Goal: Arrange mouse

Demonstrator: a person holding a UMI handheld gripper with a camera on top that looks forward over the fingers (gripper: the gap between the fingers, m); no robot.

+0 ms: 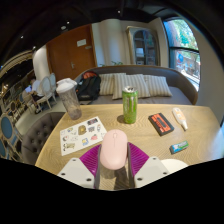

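A pale pink computer mouse (pixel 113 149) is held between my two fingers, above the wooden table (pixel 140 135). The magenta pads (pixel 90 160) press on both its sides, so my gripper (pixel 113 163) is shut on it. The mouse points away from me, its front end over the table's near part. Its rear end is hidden between the fingers.
Beyond the mouse stand a green can (pixel 129 104), a clear plastic cup (pixel 70 100) and a sheet with stickers (pixel 82 134). To the right lie a red-and-black box (pixel 160 122), a white object (pixel 180 118) and a small teal item (pixel 178 148). A sofa (pixel 135 85) stands behind the table.
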